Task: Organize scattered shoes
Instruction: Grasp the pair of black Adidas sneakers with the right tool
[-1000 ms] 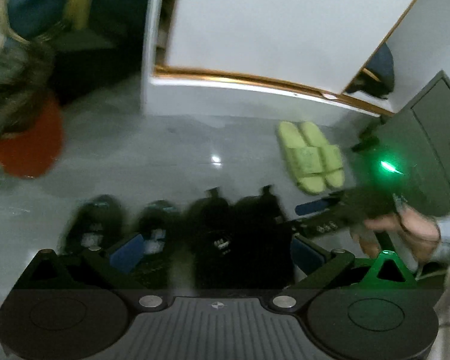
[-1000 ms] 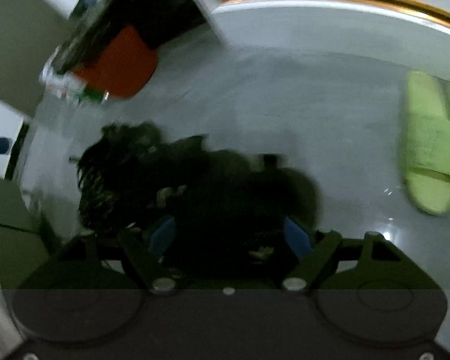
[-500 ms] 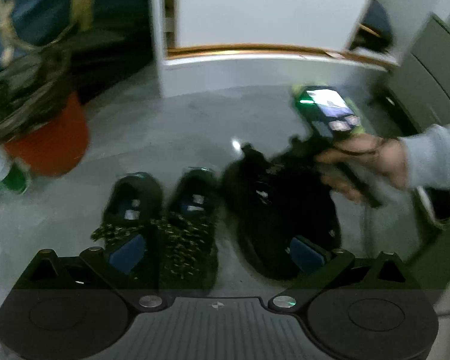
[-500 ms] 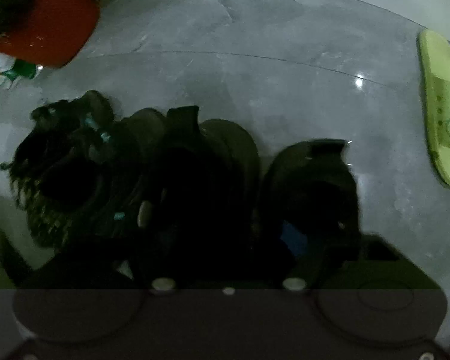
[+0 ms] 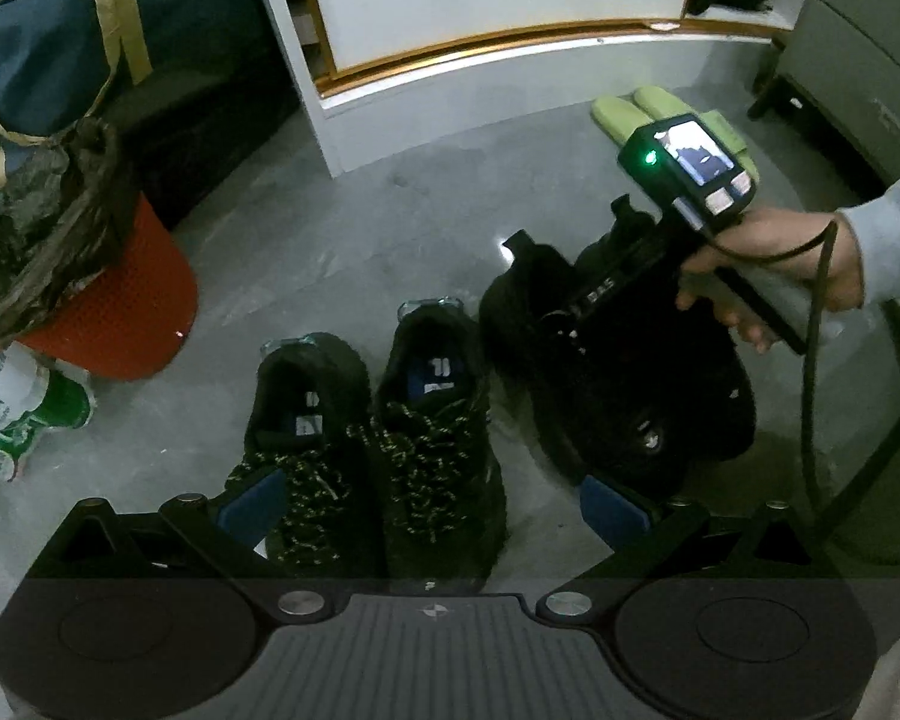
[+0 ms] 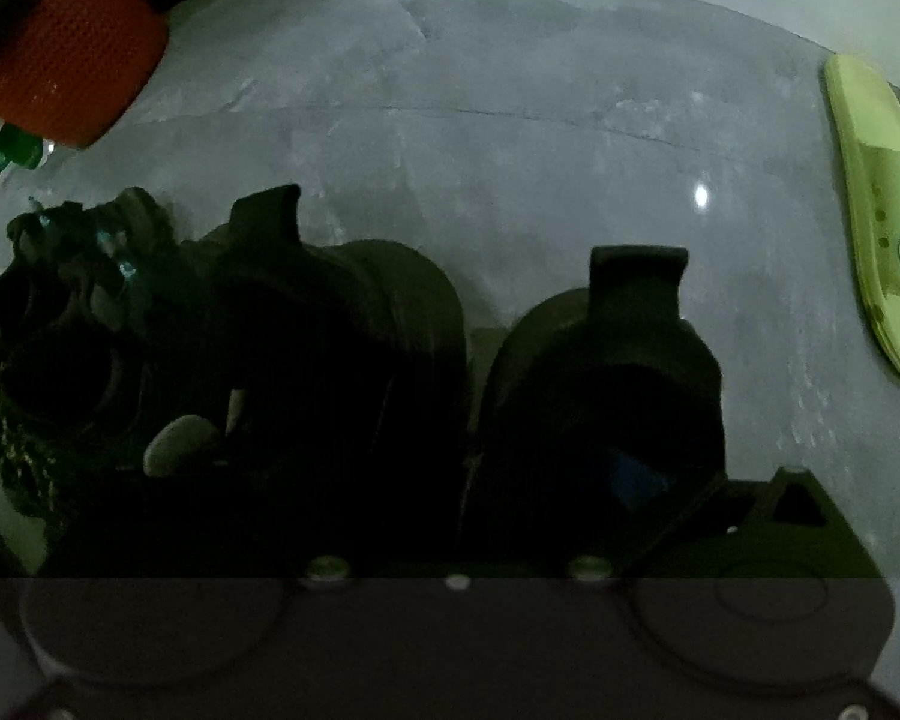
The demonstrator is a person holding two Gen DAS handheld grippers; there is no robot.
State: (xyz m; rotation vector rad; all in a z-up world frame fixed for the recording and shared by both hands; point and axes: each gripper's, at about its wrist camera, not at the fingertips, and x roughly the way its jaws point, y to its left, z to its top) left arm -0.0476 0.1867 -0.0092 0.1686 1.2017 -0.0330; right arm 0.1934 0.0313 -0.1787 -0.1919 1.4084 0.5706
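Observation:
Two black sneakers with speckled laces (image 5: 378,444) stand side by side on the grey floor, toes toward me. My left gripper (image 5: 432,507) is open just above them; its left pad overlaps the left sneaker and its right pad (image 5: 612,510) stands clear of the pair. To their right stands a plain black pair (image 5: 618,372), with a hand (image 5: 774,264) holding my right gripper down onto it. In the dark right wrist view the right gripper (image 6: 450,468) is opening wide over these two shoes (image 6: 600,372), which have a gap between them. Only its right pad (image 6: 630,474) shows.
Green slippers (image 5: 648,111) (image 6: 876,210) lie farther back on the right. A red basket (image 5: 114,312) with a black plastic bag, a blue duffel bag (image 5: 90,30) and a green-and-white packet (image 5: 18,414) are on the left. A white cabinet (image 5: 450,30) stands behind, a grey one (image 5: 858,60) at right.
Both grippers have come down closer to the floor. The right gripper's jaws have widened, and the two plain black shoes now stand apart. The left view has rolled and steadied over the laced pair.

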